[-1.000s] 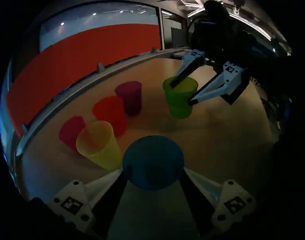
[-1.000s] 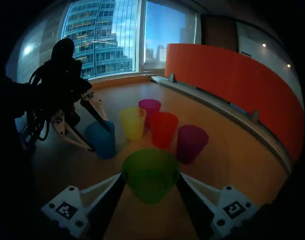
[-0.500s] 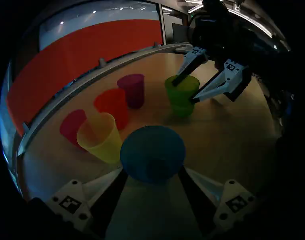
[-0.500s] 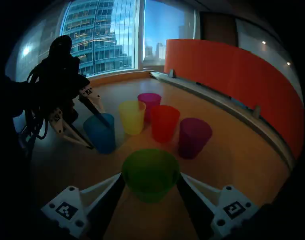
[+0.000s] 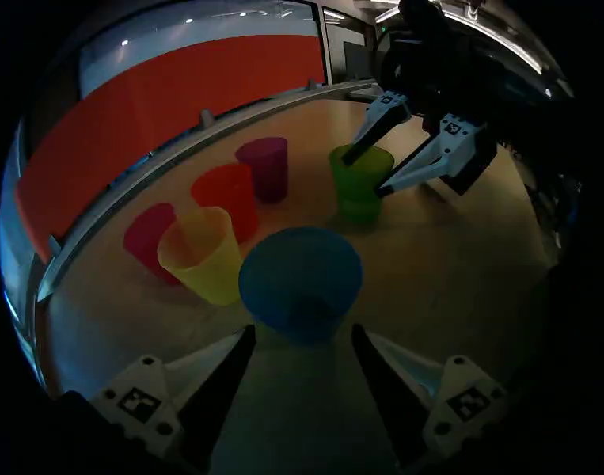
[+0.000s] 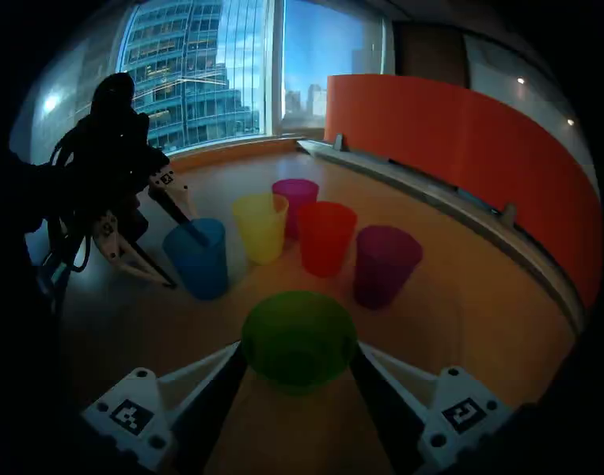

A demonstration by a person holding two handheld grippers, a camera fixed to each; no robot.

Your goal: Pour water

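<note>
A blue cup (image 5: 302,281) stands on the wooden table (image 5: 452,261) just ahead of my left gripper (image 5: 302,328), which is open, its fingertips drawn back to the cup's base. In the right gripper view the blue cup (image 6: 197,257) sits at the tips of that gripper's fingers (image 6: 135,265). A green cup (image 6: 299,340) is held between the fingers of my right gripper (image 6: 299,347), which is shut on it. In the left gripper view the green cup (image 5: 358,182) sits low on the table, with the right gripper (image 5: 362,176) straddling it. I cannot see water in either cup.
Yellow (image 5: 199,257), red (image 5: 226,198), purple (image 5: 264,166) and pink (image 5: 147,237) cups stand clustered between the two held cups and the table's railed edge (image 5: 143,178). An orange wall panel (image 6: 476,150) runs behind it. A person's dark figure (image 6: 104,166) holds the left gripper.
My left gripper has let go of the blue cup and drawn back, baring its fingertips. The green cup sits slightly lower and farther out between the right fingers.
</note>
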